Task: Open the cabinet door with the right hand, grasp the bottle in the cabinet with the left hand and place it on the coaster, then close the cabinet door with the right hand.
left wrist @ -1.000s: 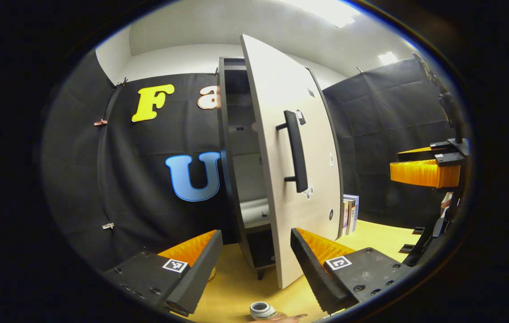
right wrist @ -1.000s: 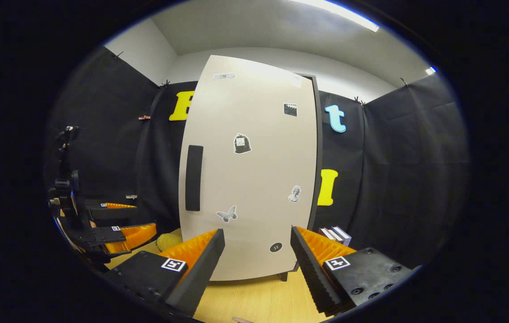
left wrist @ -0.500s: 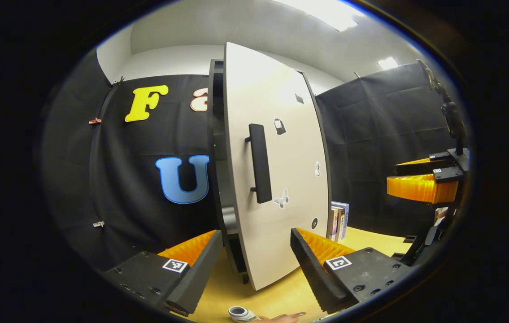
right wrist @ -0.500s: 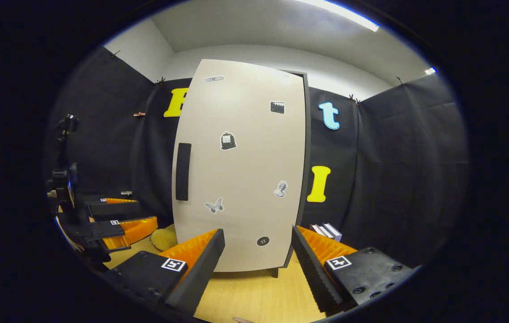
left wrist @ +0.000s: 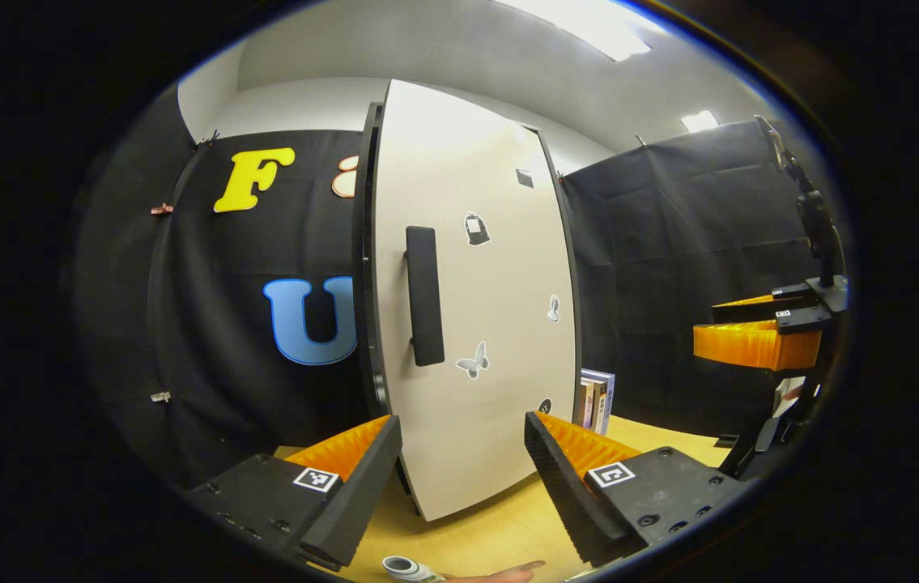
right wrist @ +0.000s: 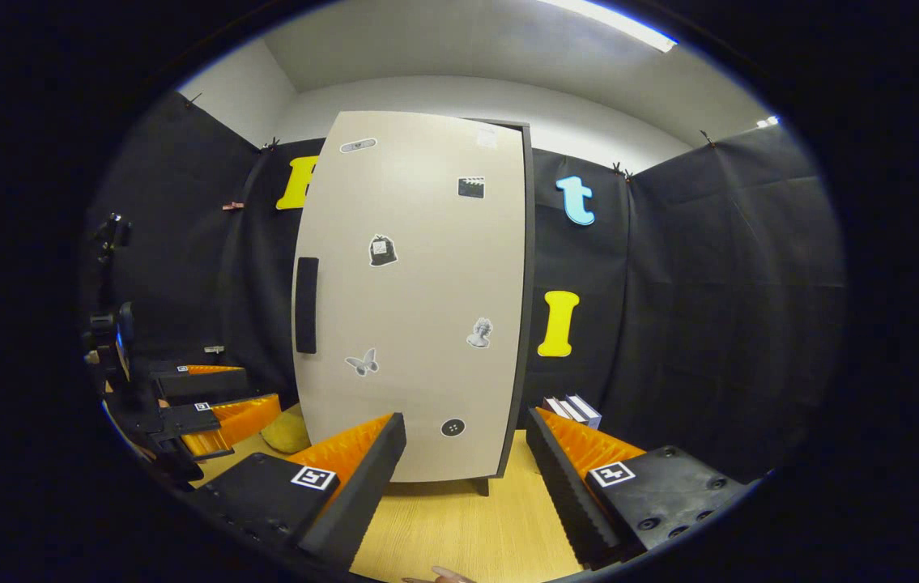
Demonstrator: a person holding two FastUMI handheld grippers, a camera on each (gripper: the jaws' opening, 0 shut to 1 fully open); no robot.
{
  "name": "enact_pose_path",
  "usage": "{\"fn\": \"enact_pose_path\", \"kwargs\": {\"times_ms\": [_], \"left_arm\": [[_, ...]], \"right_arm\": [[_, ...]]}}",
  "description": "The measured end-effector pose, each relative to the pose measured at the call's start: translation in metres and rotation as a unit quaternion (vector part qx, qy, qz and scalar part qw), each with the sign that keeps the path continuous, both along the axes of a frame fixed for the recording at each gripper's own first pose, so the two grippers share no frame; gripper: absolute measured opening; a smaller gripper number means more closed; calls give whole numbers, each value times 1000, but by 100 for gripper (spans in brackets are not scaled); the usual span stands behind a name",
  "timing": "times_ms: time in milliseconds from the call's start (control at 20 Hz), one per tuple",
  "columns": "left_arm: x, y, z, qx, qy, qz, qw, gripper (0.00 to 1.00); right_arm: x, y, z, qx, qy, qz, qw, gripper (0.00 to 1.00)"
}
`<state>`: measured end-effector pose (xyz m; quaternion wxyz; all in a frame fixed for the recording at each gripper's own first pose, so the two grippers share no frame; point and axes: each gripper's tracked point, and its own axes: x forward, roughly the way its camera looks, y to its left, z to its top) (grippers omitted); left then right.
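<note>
A tall pale cabinet door [right wrist: 414, 300] is seen standing upright on the wooden bench [right wrist: 459, 526], shut or very nearly so against its dark frame. Its long black handle [right wrist: 307, 304] runs vertically near the door's left edge. In the right gripper view, the right gripper [right wrist: 465, 478] is held level, facing the door squarely from a little way back, with its fingers spread apart and nothing between them. The left gripper [left wrist: 463, 478] is likewise parted and empty, pointed at the door's handle side at an angle. Below it, at the frame's lower edge, the white-capped top of the bottle [left wrist: 406, 568] is glimpsed; the coaster cannot be made out. The task is judged essentially complete.
</note>
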<state>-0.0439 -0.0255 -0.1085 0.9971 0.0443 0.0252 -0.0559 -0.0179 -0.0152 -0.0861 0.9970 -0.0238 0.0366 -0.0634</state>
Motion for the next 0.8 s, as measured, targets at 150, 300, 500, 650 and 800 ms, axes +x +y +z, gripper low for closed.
{"fn": "enact_pose_path", "kwargs": {"times_ms": [150,300,500,650,800], "left_arm": [[5,0,3,6,-5,4,1000,96],[10,-1,2,10,-5,0,1000,96],[14,3,-4,13,8,9,1000,96],[17,3,-5,5,7,7,1000,96],[19,6,0,-1,0,5,1000,96]], "right_arm": [[-1,-5,0,2,0,-8,1000,97],[-2,-8,6,5,-5,-15,1000,97],[-1,-12,6,-6,-8,-20,1000,97],[-1,-9,3,-8,-1,-17,1000,97],[0,-8,5,-11,-4,-16,1000,97]]}}
